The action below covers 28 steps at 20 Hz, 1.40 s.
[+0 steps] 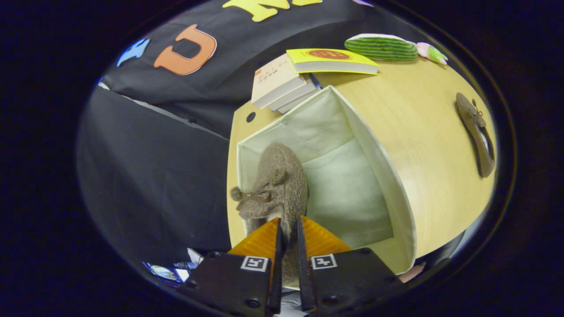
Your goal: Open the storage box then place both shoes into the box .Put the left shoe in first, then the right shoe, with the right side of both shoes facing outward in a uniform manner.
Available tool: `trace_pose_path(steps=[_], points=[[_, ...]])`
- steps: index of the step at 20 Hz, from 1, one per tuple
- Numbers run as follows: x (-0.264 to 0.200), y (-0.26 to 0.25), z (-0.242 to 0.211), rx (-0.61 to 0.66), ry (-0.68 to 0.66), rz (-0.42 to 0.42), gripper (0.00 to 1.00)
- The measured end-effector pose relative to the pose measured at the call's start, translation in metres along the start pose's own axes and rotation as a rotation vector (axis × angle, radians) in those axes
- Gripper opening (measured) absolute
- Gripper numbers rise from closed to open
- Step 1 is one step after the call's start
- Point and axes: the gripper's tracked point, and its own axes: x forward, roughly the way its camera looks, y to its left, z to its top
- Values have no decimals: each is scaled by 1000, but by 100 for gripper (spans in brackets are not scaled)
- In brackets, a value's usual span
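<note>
Claw: my claw [288, 229] is clamped on the heel of 1 fuzzy shoe [274, 185], both fingers pressing it.
Held shoe: I see it inside the open storage box [396, 185], against its left wall.
Other shoe: second shoe [476, 132] lies on the table [418, 105], well apart from the box.
Beyond box: 3 stacked books [282, 83].

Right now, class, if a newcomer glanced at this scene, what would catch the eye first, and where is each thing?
First, the fuzzy brown shoe pinched between the fingers of the gripper, hanging over the open cream storage box. Next, the second shoe lying apart on the wooden table beside the box. Beyond the box sit stacked books and a green striped plush toy.
</note>
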Motion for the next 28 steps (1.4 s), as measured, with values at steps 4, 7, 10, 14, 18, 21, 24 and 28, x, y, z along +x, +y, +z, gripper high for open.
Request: trace_pose_path(steps=[4, 7, 10, 14, 18, 21, 24, 28], points=[[-9, 15, 4, -38, -26, 55, 58], [-22, 15, 3, -126, -70, 38, 89], [-44, 15, 3, -187, -102, 24, 99], [-87, 3, 18, -277, -174, -15, 100], [-146, -41, 49, -369, -263, -127, 100], [-196, -92, 77, -434, -353, -256, 100], [-237, -140, 93, -432, -407, -329, 100], [-256, -214, 101, -405, -373, -395, 100]])
